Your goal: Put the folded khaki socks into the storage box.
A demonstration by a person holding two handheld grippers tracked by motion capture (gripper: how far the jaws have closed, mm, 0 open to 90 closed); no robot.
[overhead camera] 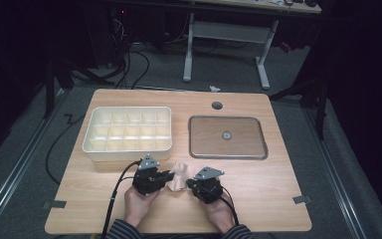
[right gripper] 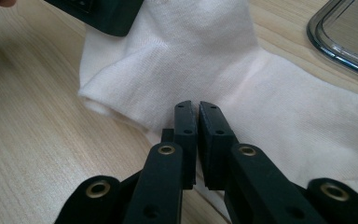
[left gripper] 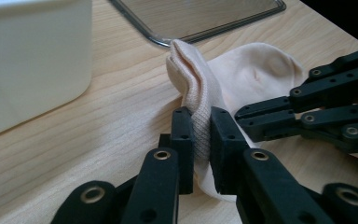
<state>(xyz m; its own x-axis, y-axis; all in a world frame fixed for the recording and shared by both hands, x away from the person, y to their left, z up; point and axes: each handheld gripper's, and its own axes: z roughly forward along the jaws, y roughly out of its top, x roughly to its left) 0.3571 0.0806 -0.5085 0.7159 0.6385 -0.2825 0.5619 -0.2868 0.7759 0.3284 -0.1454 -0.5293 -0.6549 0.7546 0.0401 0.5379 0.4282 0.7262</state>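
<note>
Left gripper [left gripper: 201, 135] clamped on sock [left gripper: 242, 77] cuff | right gripper [right gripper: 198, 123] pinching its other edge, I judge | sock between both near table [overhead camera: 258, 199] front edge, long axis left-right | both equally near

The left gripper [left gripper: 201, 126] pinches the ribbed cuff of a pale peach cotton sock [left gripper: 242, 77] lying on the light wooden table [left gripper: 121, 107], between a white plastic box [left gripper: 32, 56] and the right gripper [left gripper: 242, 119] touching the sock.
</note>
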